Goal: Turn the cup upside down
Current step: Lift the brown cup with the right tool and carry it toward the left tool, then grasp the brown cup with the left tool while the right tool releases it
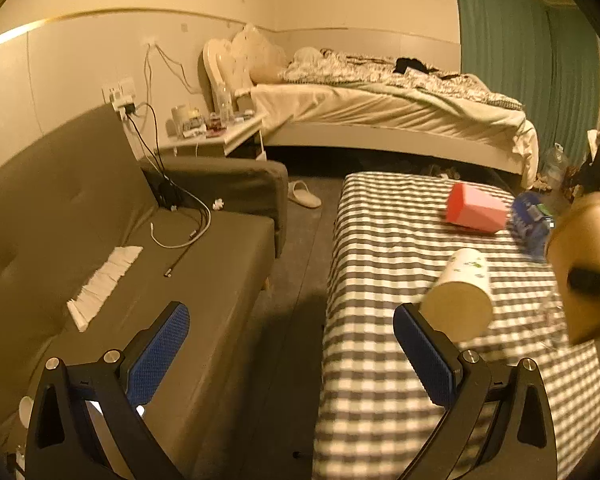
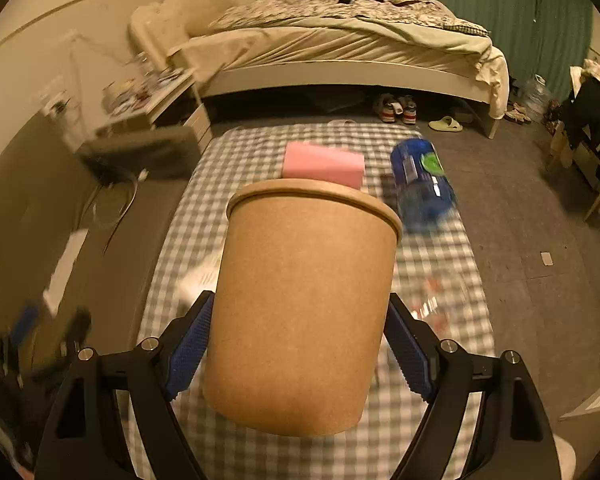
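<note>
My right gripper (image 2: 300,344) is shut on a brown paper cup (image 2: 304,304) and holds it above the checkered table (image 2: 188,240), rim pointing away from the camera. The cup also shows at the right edge of the left wrist view (image 1: 584,268). A white paper cup (image 1: 460,292) lies on its side on the checkered table (image 1: 380,360), with its brown inside facing the camera. My left gripper (image 1: 292,344) is open and empty, low over the gap between sofa and table; its right finger (image 1: 420,352) is just left of the white cup.
A pink box (image 1: 476,208) and a blue bottle (image 1: 532,220) lie at the table's far end; both show in the right wrist view, the box (image 2: 322,166) and the bottle (image 2: 420,180). A grey sofa (image 1: 120,240) with cables stands left. A bed (image 1: 380,96) is behind.
</note>
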